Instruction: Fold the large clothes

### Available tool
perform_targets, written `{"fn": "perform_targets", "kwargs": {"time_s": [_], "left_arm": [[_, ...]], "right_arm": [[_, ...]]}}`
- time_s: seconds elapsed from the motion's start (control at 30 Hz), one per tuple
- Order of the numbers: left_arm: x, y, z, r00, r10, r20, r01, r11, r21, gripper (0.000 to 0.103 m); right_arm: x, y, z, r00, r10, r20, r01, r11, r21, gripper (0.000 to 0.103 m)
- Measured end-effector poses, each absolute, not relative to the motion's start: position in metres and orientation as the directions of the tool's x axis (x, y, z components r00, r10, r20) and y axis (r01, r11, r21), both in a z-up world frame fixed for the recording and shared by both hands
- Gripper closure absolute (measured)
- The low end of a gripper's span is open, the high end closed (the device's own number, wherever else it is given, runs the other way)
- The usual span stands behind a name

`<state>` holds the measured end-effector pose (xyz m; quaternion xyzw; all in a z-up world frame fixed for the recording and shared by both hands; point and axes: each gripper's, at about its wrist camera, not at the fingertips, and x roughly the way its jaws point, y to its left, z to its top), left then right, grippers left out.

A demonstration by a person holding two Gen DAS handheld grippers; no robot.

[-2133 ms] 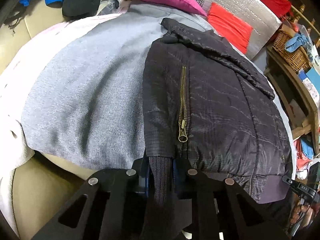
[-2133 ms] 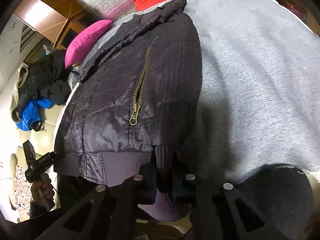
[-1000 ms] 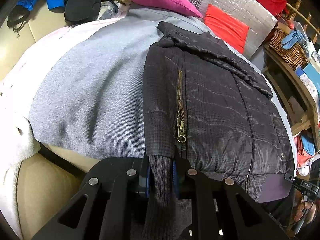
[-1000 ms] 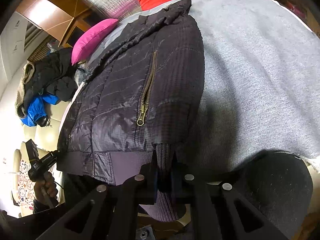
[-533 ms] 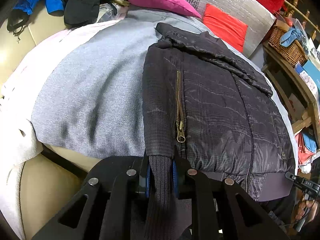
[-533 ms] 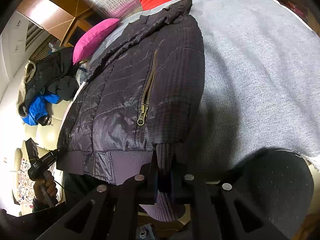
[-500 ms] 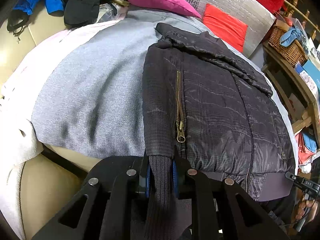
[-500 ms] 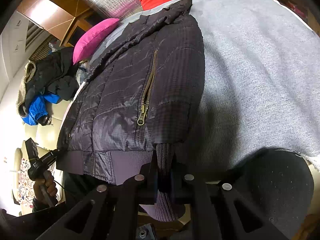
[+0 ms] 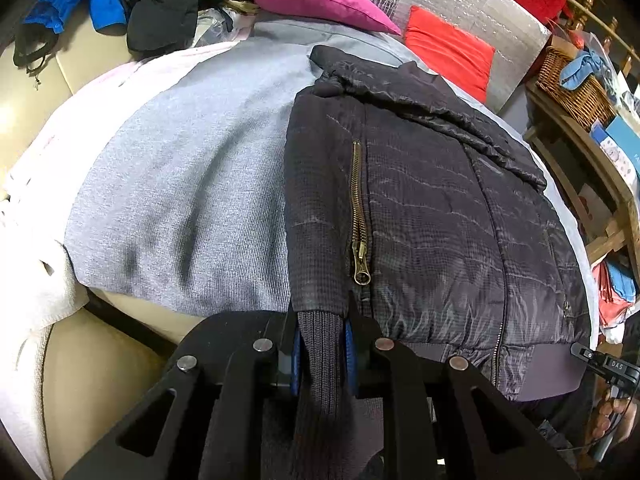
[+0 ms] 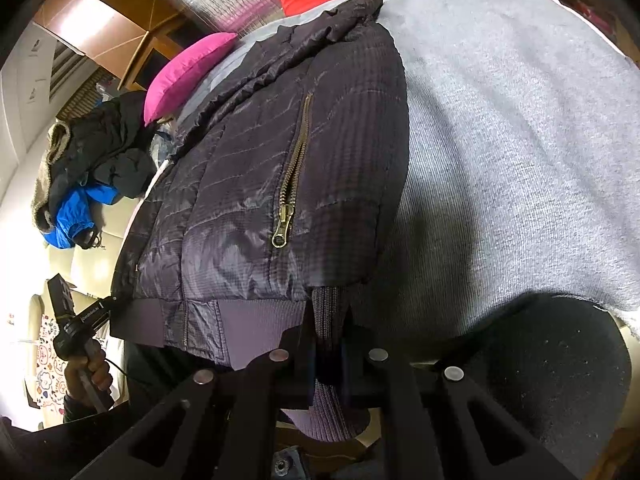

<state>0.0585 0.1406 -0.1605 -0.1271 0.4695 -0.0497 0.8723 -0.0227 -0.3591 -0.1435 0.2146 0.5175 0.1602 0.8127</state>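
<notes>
Far right of the left gripper (image 9: 322, 344), a black handle (image 9: 608, 364) bore the white letters "DAS". Far left of the right gripper (image 10: 328, 344), a black handle (image 10: 86, 318) carried a line of white print too small to read.

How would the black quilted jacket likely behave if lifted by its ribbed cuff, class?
The black quilted jacket would probably sag, since its collar already lies rumpled. Its shiny shell may slide easily over the grey blanket. The ribbed cuff, pinched between the jaws, looks stretchy and might elongate first.
</notes>
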Motion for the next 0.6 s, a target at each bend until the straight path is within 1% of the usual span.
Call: {"fn": "perform_targets", "kwargs": {"time_s": [0.4,0.53,0.6], "left_arm": [[0.054,0.140,-0.159,0.557,-0.211,-0.803,-0.028,0.962,-0.272,0.085],[0.053,0.143,-0.152,0.561,-0.222,-0.797,-0.017,0.960,-0.279,0.085],[0.053,0.143,-0.146,0.567,-0.233,-0.790,-0.006,0.958,-0.287,0.085]], "right_arm": [[-0.022,-0.360,-0.141,0.395,0.489,-0.778,-0.055,0.858,0.511,0.093],[-0.019,-0.366,-0.136,0.390,0.521,-0.759,-0.060,0.837,0.544,0.093],[-0.017,-0.372,-0.132,0.395,0.552,-0.735,-0.062,0.814,0.578,0.094]]}}
